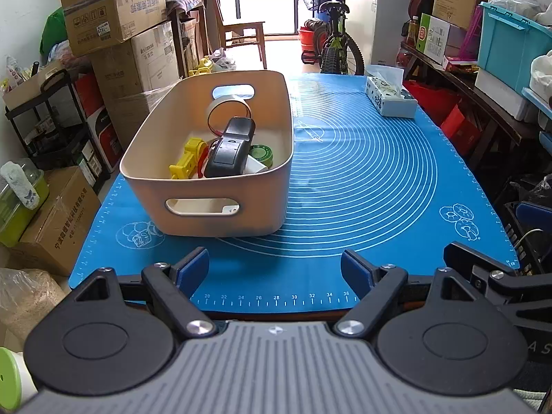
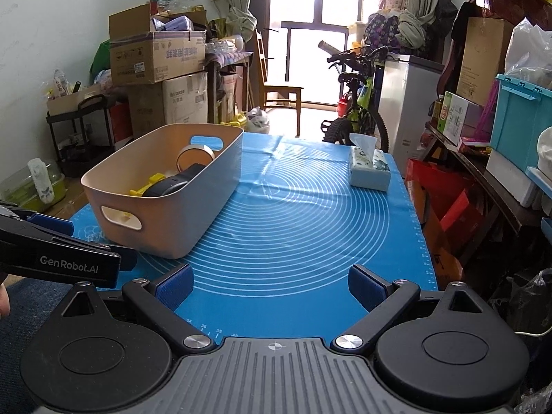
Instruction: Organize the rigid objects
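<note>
the beige bin (image 1: 220, 172) is seen on the left part of the blue mat (image 1: 362, 179), already filled: a tape roll (image 1: 228, 110), a black device (image 1: 229, 151), a yellow toy (image 1: 188, 158), a green lid (image 1: 261, 153). beside the bin only a tissue box (image 1: 390, 98) remains, so sorting is judged nearly done. smooth plastic, rounded corners. left gripper (image 1: 275, 272) and right gripper (image 2: 270, 284) are held wide, empty.

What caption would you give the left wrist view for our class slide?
Open left gripper hovers over blue silicone baking mat before beige plastic bin holding assorted objects.
</note>
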